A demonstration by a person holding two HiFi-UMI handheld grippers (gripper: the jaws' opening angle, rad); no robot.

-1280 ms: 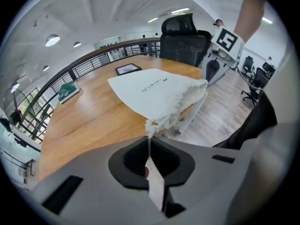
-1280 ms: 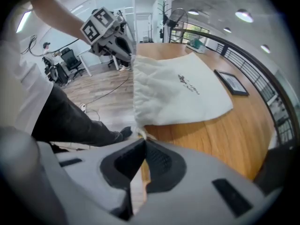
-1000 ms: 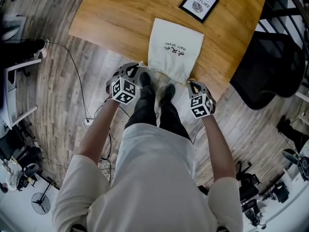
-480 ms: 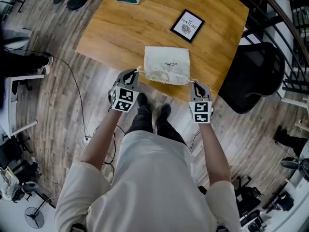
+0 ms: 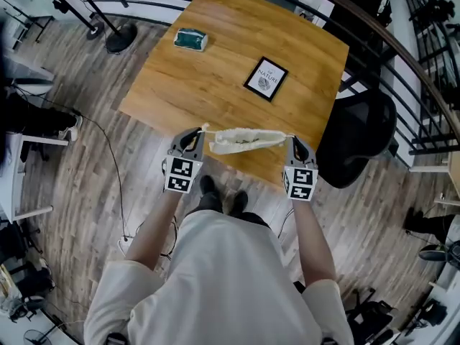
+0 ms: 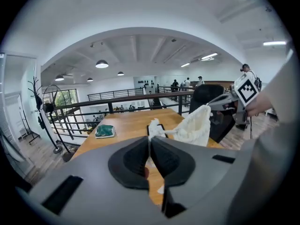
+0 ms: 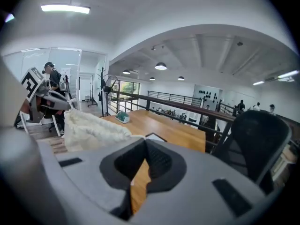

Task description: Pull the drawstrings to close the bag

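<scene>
A white cloth drawstring bag (image 5: 244, 140) hangs bunched and stretched sideways between my two grippers, above the near edge of the wooden table (image 5: 208, 70). At the bag's left end my left gripper (image 5: 195, 135) is shut on a drawstring (image 6: 151, 129). My right gripper (image 5: 295, 144) is shut on the opposite drawstring (image 7: 125, 137) at the right end. In the left gripper view the bag (image 6: 195, 124) hangs just beyond the shut jaws. In the right gripper view the bag (image 7: 91, 128) lies to the left of the jaws.
On the table lie a black-framed card (image 5: 265, 78) and a green packet (image 5: 190, 39) at the far left. A black office chair (image 5: 357, 131) stands to the right. A railing runs behind the table. A cable (image 5: 115, 135) trails on the floor at the left.
The bag lay flat on the table; now it is lifted, gathered into a narrow bundle, and pulled taut. Both grippers rose and moved a little farther apart.
</scene>
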